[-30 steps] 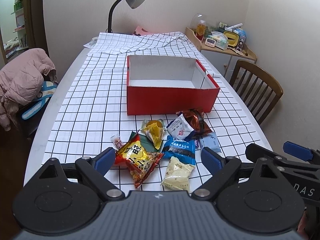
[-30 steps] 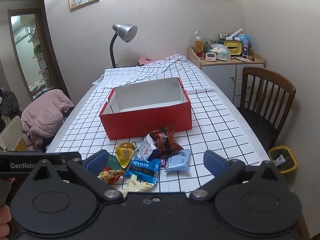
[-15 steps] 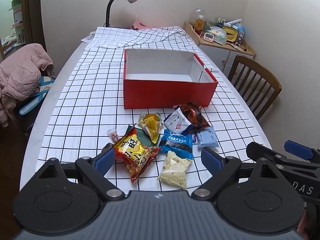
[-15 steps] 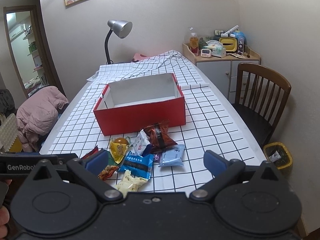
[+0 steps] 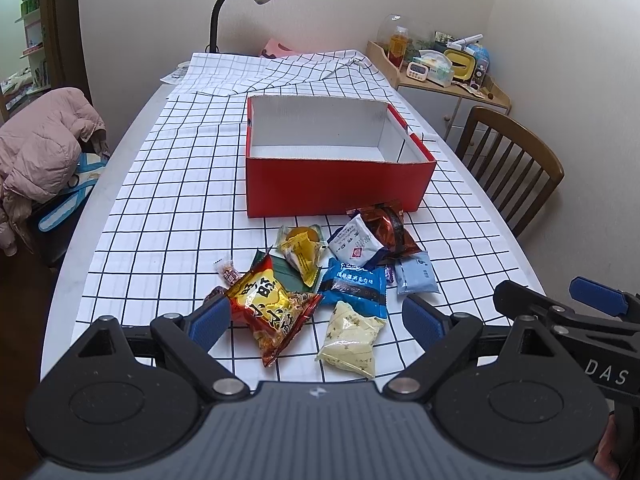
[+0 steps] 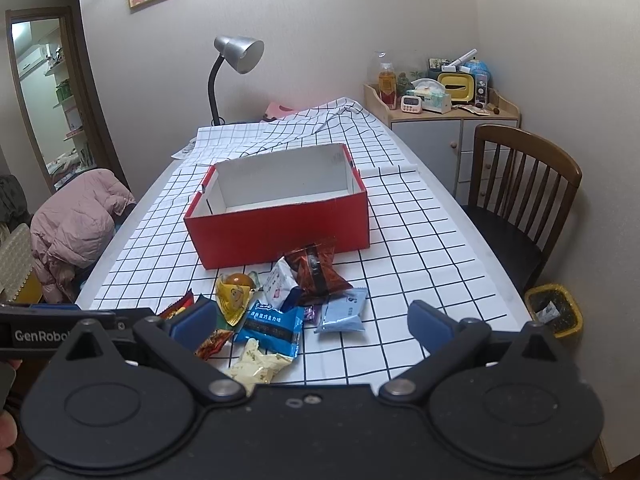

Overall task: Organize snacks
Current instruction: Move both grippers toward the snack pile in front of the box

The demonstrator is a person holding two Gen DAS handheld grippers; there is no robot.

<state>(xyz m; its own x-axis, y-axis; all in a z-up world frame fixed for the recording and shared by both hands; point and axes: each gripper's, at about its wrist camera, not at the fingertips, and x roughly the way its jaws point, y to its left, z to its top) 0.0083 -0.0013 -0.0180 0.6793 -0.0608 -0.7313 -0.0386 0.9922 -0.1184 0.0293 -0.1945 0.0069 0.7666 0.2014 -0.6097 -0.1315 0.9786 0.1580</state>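
On the near side of the red box (image 5: 336, 188), a heap of snack packets is seen lying on the checked cloth of the table (image 5: 160, 208), none of them yet stowed. Inside the red box only bare white walls and floor are shown, so the task is judged to be at its very start, with every packet left to move. Closest to the box lie a dark red-brown packet (image 5: 390, 228) and a white sachet (image 5: 354, 242), with a yellow wrapped cake (image 5: 300, 250) just beside them. Farther from the box are found a blue chocolate bar wrapper (image 5: 354, 286), a pale blue sachet (image 5: 414, 276), a red-and-yellow cracker bag (image 5: 270, 306) and a cream packet (image 5: 352, 338). A small wrapped sweet (image 5: 227, 273) sits apart at the heap's left edge. The left gripper (image 5: 316, 318) is held above the heap's near edge, its jaws spread wide and empty. The right gripper (image 6: 310, 322) is likewise held released, with nothing between its jaws.
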